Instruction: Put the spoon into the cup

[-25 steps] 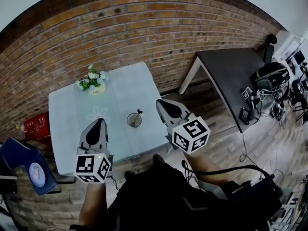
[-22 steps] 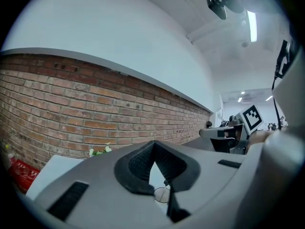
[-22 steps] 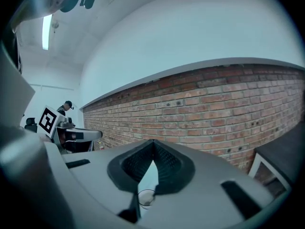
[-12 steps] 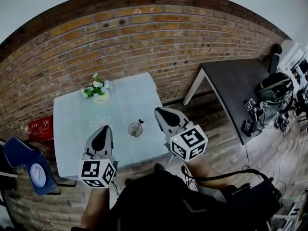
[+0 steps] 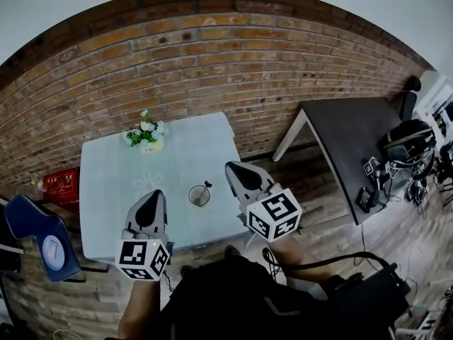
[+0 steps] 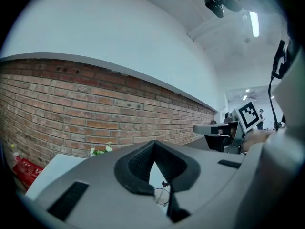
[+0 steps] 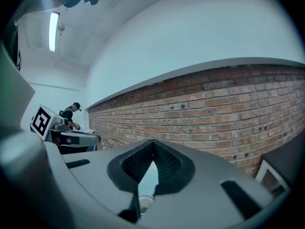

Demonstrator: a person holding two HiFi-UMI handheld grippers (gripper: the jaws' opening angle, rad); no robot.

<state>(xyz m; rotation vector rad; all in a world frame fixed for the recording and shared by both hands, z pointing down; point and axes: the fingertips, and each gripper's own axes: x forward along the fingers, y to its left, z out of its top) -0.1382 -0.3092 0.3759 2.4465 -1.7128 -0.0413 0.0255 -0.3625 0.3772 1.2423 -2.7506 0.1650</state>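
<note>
There's the thin dark spoon [image 5: 206,187] standing in the clear glass cup [image 5: 198,197], near the front edge of the pale tabletop [image 5: 113,176]. Our left gripper [image 5: 151,197] and right gripper [image 5: 231,168] flank it, each with its jaws pressed together, empty.

Setting: lab or workshop room. Bare brick wall [image 5: 212,55], dark desk [image 5: 340,137] loaded with electronic gear [image 5: 405,146], ceiling strip light [image 6: 254,24], plank floor [image 5: 322,214].
</note>
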